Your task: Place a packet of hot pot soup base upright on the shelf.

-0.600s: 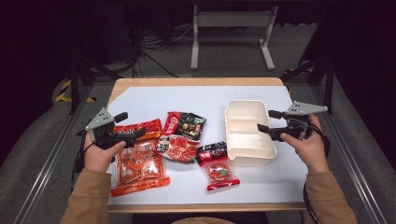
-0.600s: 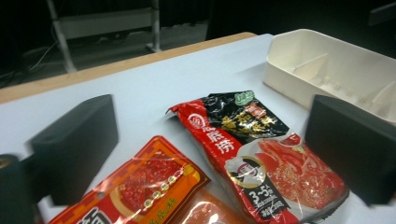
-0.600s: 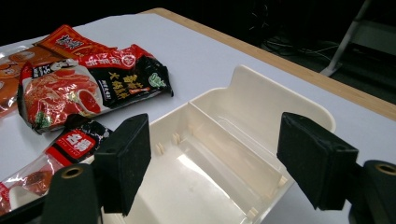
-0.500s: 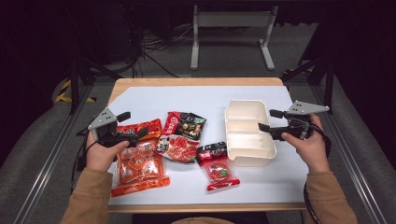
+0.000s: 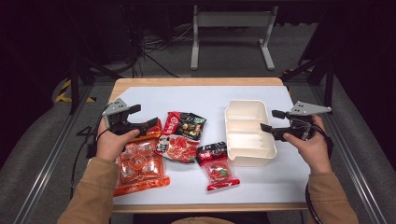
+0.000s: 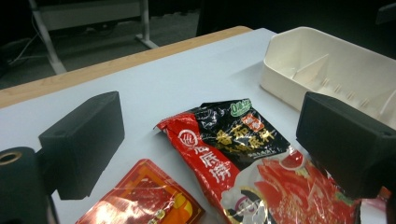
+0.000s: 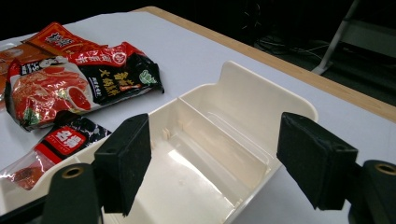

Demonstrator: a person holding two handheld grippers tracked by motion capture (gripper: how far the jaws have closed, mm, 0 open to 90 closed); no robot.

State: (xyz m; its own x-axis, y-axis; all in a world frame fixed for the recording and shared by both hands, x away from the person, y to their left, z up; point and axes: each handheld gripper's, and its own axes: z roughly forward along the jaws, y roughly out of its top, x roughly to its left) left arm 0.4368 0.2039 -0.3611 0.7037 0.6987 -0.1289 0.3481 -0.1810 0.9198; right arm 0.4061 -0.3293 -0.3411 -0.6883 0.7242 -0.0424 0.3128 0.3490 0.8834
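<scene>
Left gripper (image 5: 144,117) at table's (image 5: 205,95) left edge, fingers apart, nothing between them, hovering over the orange-red packet (image 5: 138,163). Four snack packets total, left to right: orange-red packet under left hand; red-and-black packet (image 5: 187,125) overlapping a red-and-white packet (image 5: 177,148); small black-and-red packet (image 5: 217,165) nearest the front edge. One cream divided tray (image 5: 247,133) right of the packets, two compartments, both empty. Right gripper (image 5: 268,120) at tray's right rim, fingers apart, gripping nothing.
</scene>
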